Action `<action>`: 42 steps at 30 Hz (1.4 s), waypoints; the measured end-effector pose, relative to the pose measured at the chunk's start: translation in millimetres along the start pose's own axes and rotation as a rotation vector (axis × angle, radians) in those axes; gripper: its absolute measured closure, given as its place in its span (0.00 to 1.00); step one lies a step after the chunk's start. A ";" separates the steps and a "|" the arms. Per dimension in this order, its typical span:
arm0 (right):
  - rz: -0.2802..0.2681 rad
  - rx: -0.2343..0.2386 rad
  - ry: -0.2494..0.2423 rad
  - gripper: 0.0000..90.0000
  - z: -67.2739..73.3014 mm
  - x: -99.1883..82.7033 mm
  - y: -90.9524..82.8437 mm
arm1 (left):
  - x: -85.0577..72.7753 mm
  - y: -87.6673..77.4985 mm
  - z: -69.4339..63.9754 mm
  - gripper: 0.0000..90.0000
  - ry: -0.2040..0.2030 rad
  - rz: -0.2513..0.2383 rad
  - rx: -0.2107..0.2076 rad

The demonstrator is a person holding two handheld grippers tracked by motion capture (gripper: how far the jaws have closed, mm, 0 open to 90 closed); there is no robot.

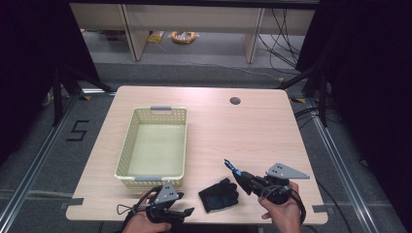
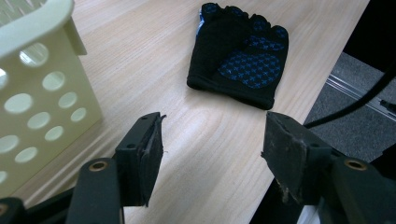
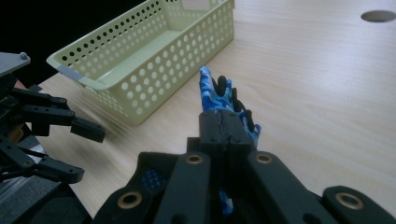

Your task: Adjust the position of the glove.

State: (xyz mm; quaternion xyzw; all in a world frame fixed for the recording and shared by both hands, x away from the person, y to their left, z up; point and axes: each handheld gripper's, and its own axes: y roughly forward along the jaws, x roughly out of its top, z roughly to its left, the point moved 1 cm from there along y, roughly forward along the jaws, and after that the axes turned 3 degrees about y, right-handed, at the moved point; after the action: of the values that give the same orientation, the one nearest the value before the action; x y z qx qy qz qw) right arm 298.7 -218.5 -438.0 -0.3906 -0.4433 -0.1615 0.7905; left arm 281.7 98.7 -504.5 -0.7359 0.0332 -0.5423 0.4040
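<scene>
A black glove with a blue-dotted palm (image 1: 218,194) (image 2: 238,51) lies flat near the table's front edge. My left gripper (image 1: 184,204) (image 2: 212,135) hovers just left of it, jaws open with only bare table between them. My right gripper (image 1: 243,175) (image 3: 223,119) is shut on a second glove (image 1: 233,167) (image 3: 218,93), blue camouflage with black fingertips, held up off the table to the right of the black glove and pointing toward the basket. The pale yellow perforated basket (image 1: 127,145) (image 3: 140,51) (image 2: 37,93) stands empty at the left of the table.
The left gripper (image 3: 84,154) appears at the left edge of the right gripper view, beside the basket's near corner. A round cable hole (image 1: 235,101) (image 3: 378,16) sits at the table's far right. The table's front edge runs just under both hands.
</scene>
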 end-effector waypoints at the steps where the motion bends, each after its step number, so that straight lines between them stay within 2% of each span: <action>1: -0.003 0.001 0.013 1.00 0.9 -2.7 -1.6 | 0.4 0.2 -0.6 0.42 -0.001 -0.001 0.000; 2: -0.010 -0.004 -0.004 1.00 -0.6 -7.1 -3.1 | 0.2 1.3 -2.5 0.42 -0.032 -0.011 0.004; 4: 0.004 -0.002 0.032 1.00 4.9 -13.8 -5.2 | 1.4 0.2 -1.6 0.42 0.002 -0.005 -0.005; 5: -0.004 -0.001 0.041 1.00 6.7 -16.0 -4.3 | 1.6 0.1 -2.2 0.42 0.004 -0.005 -0.004; 6: 0.000 0.003 0.036 1.00 9.3 -18.6 -3.9 | 1.3 1.1 -4.9 0.42 -0.034 -0.012 -0.002; 7: -0.002 0.009 0.019 1.00 9.8 -19.9 -2.2 | 1.9 0.6 -3.6 0.43 0.011 -0.004 -0.010; 8: -0.001 0.008 0.012 1.00 12.6 -22.5 2.2 | 1.8 2.0 -5.4 0.43 -0.012 -0.013 -0.005; 9: 0.005 0.010 0.023 1.00 15.3 -23.5 4.5 | 1.5 1.9 -5.1 0.43 -0.001 0.000 -0.003; 10: 0.017 0.021 0.041 0.99 19.2 -25.5 9.4 | 1.8 2.9 -7.7 0.43 -0.012 -0.013 -0.014; 11: 0.042 0.020 0.021 0.99 20.4 -26.7 14.7 | 1.3 3.0 -7.6 0.43 -0.007 0.001 -0.010; 12: 0.038 0.029 0.025 0.99 22.8 -28.1 19.6 | 1.5 4.0 -10.1 0.43 -0.025 -0.014 -0.024; 13: 0.052 0.054 0.015 0.99 24.1 -28.7 24.6 | 1.5 3.6 -9.9 0.43 0.007 0.002 -0.018; 14: 0.075 0.050 0.043 0.99 30.7 -30.2 29.8 | 1.3 4.1 -10.7 0.44 0.010 0.009 -0.021; 15: 0.088 0.052 0.004 0.99 31.2 -30.6 35.5 | 1.5 5.5 -12.7 0.44 0.001 0.000 -0.023; 16: 0.102 0.050 -0.004 0.99 34.2 -31.7 40.5 | 1.5 5.8 -13.7 0.44 0.005 0.004 -0.038; 17: 0.114 0.057 -0.008 0.99 36.1 -32.8 44.0 | 1.8 6.9 -14.0 0.44 0.026 0.009 -0.033; 18: 0.138 0.053 -0.017 0.99 38.9 -34.2 48.9 | 1.7 8.9 -17.6 0.44 -0.008 -0.005 -0.035; 19: 0.148 0.056 -0.006 0.99 42.1 -36.6 53.8 | 1.7 10.2 -18.4 0.44 0.000 -0.004 -0.041; 20: 0.155 0.070 -0.020 0.98 42.4 -37.7 57.1 | 2.1 10.7 -18.5 0.44 0.026 0.003 -0.045; 21: 0.171 0.063 -0.039 0.98 43.3 -39.3 60.7 | 1.7 12.5 -21.5 0.44 -0.004 -0.002 -0.043; 22: 0.186 0.066 -0.022 0.98 46.2 -40.4 61.8 | 1.5 13.3 -21.5 0.44 0.006 0.008 -0.043; 23: 0.185 0.077 -0.033 0.98 46.3 -41.4 64.4 | 1.8 15.0 -24.7 0.45 -0.002 -0.004 -0.052; 24: 0.196 0.077 -0.037 0.98 47.5 -42.4 66.5 | 1.6 14.7 -23.5 0.45 0.026 0.016 -0.050; 25: 0.202 0.077 -0.030 0.98 48.5 -42.9 67.4 | 1.1 16.9 -26.9 0.45 0.001 0.001 -0.050; 26: 0.208 0.081 -0.038 0.98 48.6 -43.4 69.3 | 1.1 16.9 -27.2 0.45 0.015 0.008 -0.059; 27: 0.212 0.080 -0.041 0.97 48.6 -43.5 69.9 | 0.8 17.9 -28.3 0.45 0.007 0.005 -0.056; 29: 0.216 0.090 -0.039 0.95 48.6 -44.1 72.0 | 0.7 17.4 -26.8 0.45 0.043 0.017 -0.051; 30: 0.226 0.097 -0.025 0.94 48.5 -44.2 72.6 | 0.6 17.9 -27.7 0.45 0.028 0.005 -0.053; 31: 0.224 0.082 -0.013 0.92 49.3 -44.5 72.2 | 0.4 18.3 -28.1 0.45 0.018 -0.003 -0.055; 32: 0.221 0.077 -0.023 0.90 49.2 -44.2 72.1 | -0.2 18.5 -28.8 0.45 -0.008 0.001 -0.054; 33: 0.210 0.081 -0.031 0.90 48.6 -43.6 72.5 | 0.3 16.7 -26.0 0.45 0.035 0.016 -0.056; 34: 0.205 0.090 -0.028 0.88 48.4 -42.3 71.7 | 0.3 18.0 -27.4 0.45 0.010 -0.005 -0.054; 35: 0.185 0.097 -0.036 0.87 47.9 -41.2 71.8 | 0.2 17.9 -26.8 0.45 0.008 -0.002 -0.053; 36: 0.193 0.105 -0.048 0.85 47.3 -37.1 70.1 | 0.2 17.5 -25.7 0.45 0.019 0.011 -0.052; 38: 0.176 0.083 -0.095 0.83 41.3 -27.7 65.9 | 0.2 19.7 -27.2 0.44 0.001 0.001 -0.037; 40: 0.186 0.039 -0.133 0.81 33.2 -20.9 64.7 | 0.6 20.5 -30.1 0.44 -0.027 -0.007 -0.046; 41: 0.192 0.039 -0.142 0.81 27.3 -17.8 65.6 | 1.9 20.8 -29.6 0.43 0.001 -0.001 -0.045; 42: 0.184 0.019 -0.148 0.80 18.4 -13.5 67.4 | 2.9 22.7 -32.3 0.42 -0.015 -0.014 -0.037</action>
State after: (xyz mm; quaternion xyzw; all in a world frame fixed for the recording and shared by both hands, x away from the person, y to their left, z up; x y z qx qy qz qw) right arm 321.1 -162.3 -475.5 -0.4328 -0.4643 -0.0546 0.7708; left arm 265.1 64.0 -513.8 -0.7476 0.0351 -0.5388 0.3867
